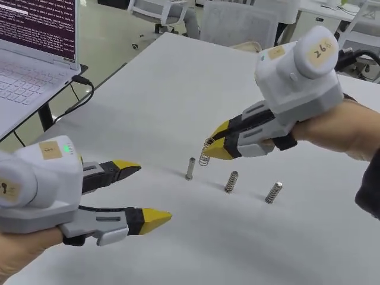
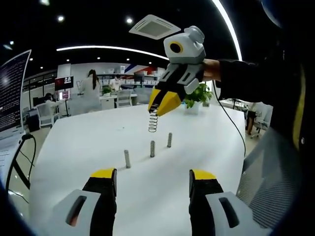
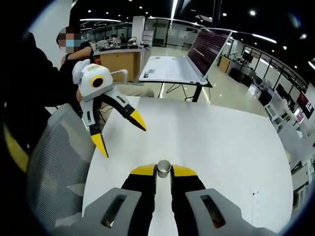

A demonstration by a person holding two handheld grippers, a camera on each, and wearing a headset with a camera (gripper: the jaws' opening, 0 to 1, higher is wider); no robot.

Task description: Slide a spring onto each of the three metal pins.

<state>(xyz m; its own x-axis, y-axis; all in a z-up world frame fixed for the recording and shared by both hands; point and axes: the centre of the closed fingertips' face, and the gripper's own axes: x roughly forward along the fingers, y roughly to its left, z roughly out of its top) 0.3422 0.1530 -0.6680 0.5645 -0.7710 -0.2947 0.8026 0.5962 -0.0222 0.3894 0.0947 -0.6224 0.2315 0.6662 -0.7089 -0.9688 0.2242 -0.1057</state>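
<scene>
Metal spring [image 1: 205,153] inside right tool [image 1: 218,146]

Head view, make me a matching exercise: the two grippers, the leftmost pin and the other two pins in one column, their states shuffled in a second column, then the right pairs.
Column one
1. left gripper
2. right gripper
3. leftmost pin
4. other two pins

Column two
A. each carrying a fitted spring
B. jaws apart, holding nothing
C. bare metal, nothing on it
D. shut on a loose spring

Pairs: 1-B, 2-D, 3-C, 4-A
</scene>
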